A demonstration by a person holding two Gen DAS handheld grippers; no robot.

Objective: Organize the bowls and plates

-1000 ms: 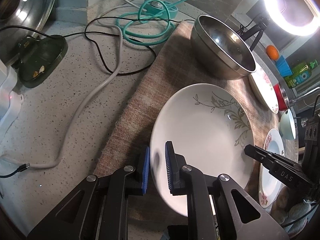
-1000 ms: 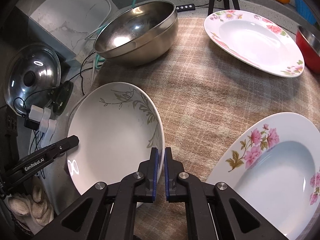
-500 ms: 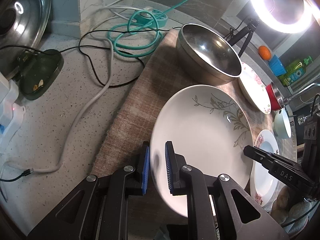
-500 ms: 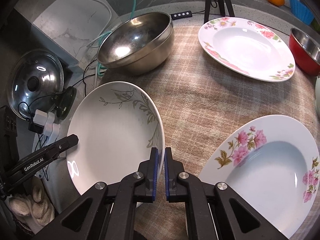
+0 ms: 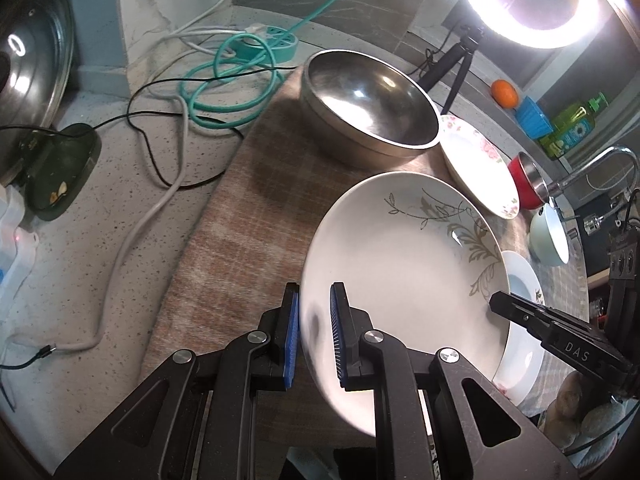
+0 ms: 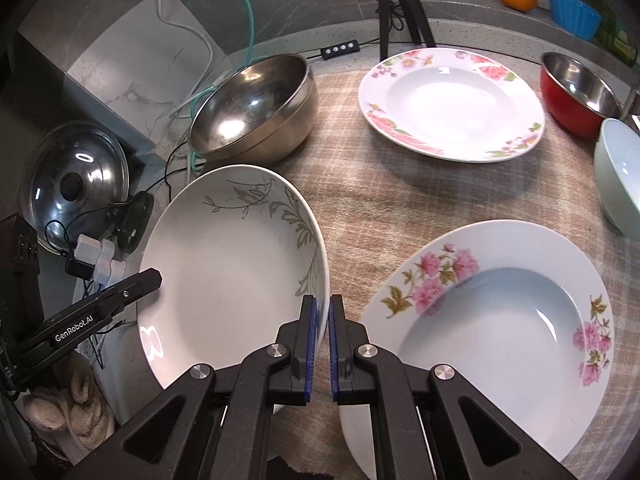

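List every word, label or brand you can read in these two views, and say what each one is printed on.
"DAS": on the black finger of the right gripper, seen in the left wrist view.
"GenRobot.AI": on the black finger of the left gripper, seen in the right wrist view.
The label on the green bottle: too small and blurred to read.
The leaf-pattern plate that both grippers hold bears no text.

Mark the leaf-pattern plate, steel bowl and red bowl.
leaf-pattern plate (image 6: 232, 264): right wrist view, bare white centre.
steel bowl (image 6: 248, 104): right wrist view, shiny inner wall.
red bowl (image 6: 560, 108): right wrist view, red outer wall.
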